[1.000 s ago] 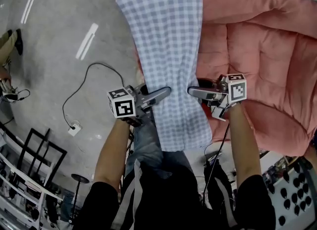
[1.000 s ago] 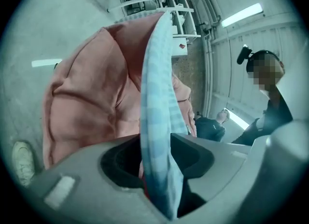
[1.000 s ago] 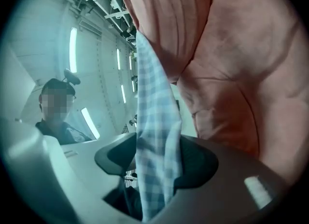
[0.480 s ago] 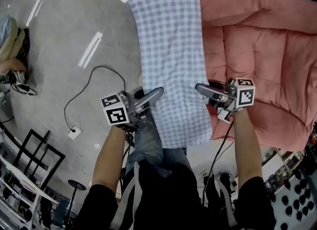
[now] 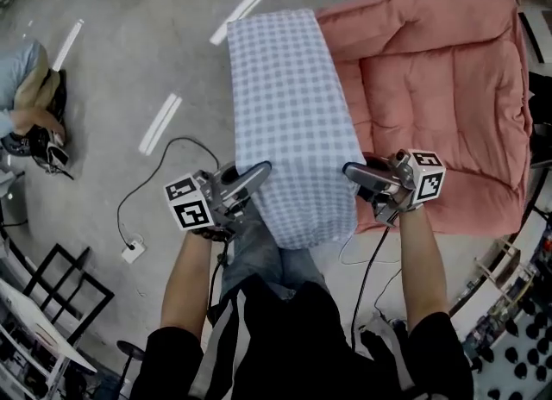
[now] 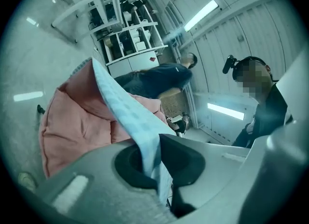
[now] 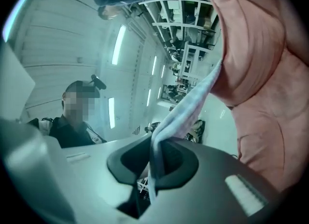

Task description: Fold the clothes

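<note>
No words, numbers or brand names can be read anywhere. The only printed marks are black-and-white square patterns on the marker cube (image 5: 190, 204) of the left hand-held gripper (image 5: 261, 168), left of the checked cloth (image 5: 293, 114), and on that of the right hand-held gripper (image 5: 348, 168), right of it.

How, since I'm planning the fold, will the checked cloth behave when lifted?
Probably floppy: the checked cloth droops beyond where the left hand-held gripper and right hand-held gripper pinch it. Likely light: thin pinched edges carry it. Its far end may drag.
</note>
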The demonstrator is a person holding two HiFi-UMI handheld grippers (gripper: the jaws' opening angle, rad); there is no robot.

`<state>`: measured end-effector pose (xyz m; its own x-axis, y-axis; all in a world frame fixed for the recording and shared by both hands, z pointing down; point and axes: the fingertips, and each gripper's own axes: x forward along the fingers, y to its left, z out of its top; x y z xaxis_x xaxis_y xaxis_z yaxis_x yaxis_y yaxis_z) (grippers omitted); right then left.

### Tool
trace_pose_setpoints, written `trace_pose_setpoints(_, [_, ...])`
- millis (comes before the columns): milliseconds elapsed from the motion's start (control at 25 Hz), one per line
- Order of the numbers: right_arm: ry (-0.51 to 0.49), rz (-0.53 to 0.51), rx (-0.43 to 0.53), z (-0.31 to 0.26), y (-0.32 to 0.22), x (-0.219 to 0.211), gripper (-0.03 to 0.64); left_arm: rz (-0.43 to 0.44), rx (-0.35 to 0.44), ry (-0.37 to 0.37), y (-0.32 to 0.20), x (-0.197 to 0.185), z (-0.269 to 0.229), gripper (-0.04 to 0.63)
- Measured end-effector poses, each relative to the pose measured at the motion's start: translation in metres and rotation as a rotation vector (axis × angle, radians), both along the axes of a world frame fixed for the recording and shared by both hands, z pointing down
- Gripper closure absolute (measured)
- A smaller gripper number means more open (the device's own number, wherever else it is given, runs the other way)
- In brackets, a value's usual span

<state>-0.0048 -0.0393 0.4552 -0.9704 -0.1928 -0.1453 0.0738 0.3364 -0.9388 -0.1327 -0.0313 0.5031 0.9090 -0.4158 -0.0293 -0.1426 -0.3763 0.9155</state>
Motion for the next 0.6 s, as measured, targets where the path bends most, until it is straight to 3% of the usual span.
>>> trace_pose_setpoints(160, [-0.012, -0.026, 0.037, -0.017, 0.0, -0.002, 0.591, 0.045, 0.061, -0.074, -0.002, 0.002, -0.021, 0.58])
trace_pose_setpoints(440, [-0.054, -0.041, 0.176, -0.104, 0.041, 0.0, 0.591, 0.116, 0.196, -0.124, 0.036, -0.001, -0.122, 0.58])
trace_pose_setpoints(600, [-0.071, -0.042, 0.277, -0.157, 0.05, -0.004, 0.591, 0.134, 0.228, -0.159, 0.042, -0.005, -0.173, 0.58])
